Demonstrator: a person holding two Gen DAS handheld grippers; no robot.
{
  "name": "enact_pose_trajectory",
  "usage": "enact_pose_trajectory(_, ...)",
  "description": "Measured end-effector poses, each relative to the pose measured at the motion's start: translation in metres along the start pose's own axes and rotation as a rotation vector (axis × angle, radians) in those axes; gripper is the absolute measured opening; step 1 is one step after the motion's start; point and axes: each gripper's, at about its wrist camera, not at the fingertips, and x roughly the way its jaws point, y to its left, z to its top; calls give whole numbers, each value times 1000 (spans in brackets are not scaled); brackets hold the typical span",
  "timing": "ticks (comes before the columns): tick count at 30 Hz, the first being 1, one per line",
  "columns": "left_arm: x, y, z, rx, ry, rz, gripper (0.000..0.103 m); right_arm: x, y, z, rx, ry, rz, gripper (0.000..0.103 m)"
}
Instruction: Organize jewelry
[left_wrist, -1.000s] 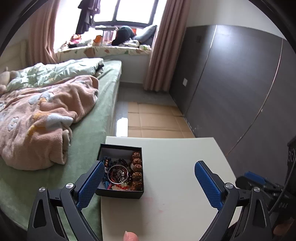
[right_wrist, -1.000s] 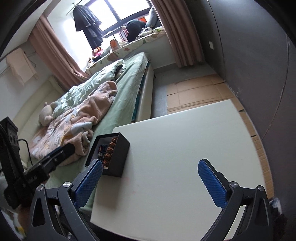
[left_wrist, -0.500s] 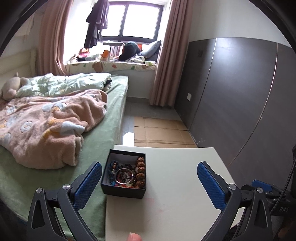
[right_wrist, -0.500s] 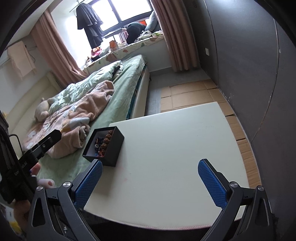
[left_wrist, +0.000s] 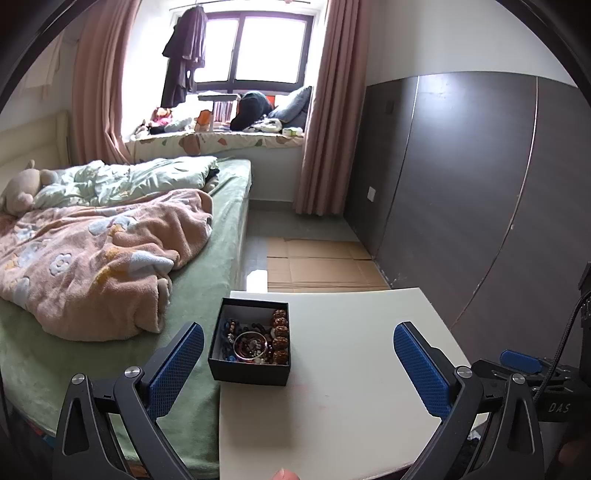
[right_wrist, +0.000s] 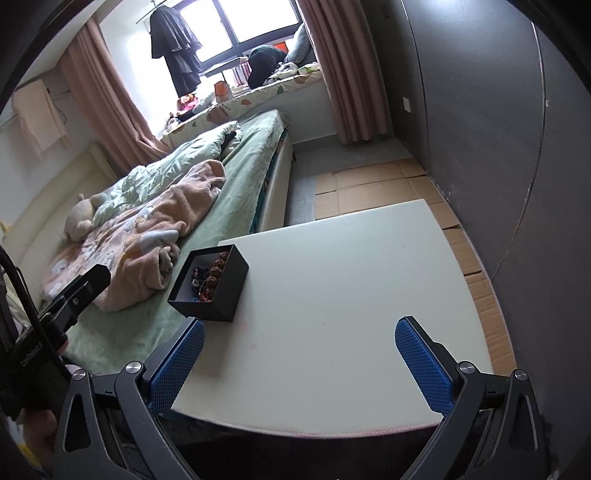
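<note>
A small black open box (left_wrist: 251, 345) sits at the left edge of a white table (left_wrist: 351, 387). It holds several bead bracelets, a brown chunky-bead one along its right side and a ring-shaped bangle in the middle. It also shows in the right wrist view (right_wrist: 210, 284). My left gripper (left_wrist: 299, 365) is open and empty, raised above the table's near edge, with the box just right of its left finger. My right gripper (right_wrist: 301, 362) is open and empty, above the near right part of the table (right_wrist: 351, 295).
A bed (left_wrist: 110, 266) with a green sheet, a pink blanket and a plush toy lies against the table's left side. Cardboard sheets (left_wrist: 317, 264) cover the floor beyond the table. A dark panelled wall (left_wrist: 480, 203) runs along the right.
Both grippers have pulled back and risen, so the box and table look smaller and farther. Both stay open and empty. The box has not moved.
</note>
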Motion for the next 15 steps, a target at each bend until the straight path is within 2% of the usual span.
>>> enact_pose_trajectory(15, -1, -2, -2, -3, 2, 10, 103, -4, -5, -2, -1, 22, -19, 103)
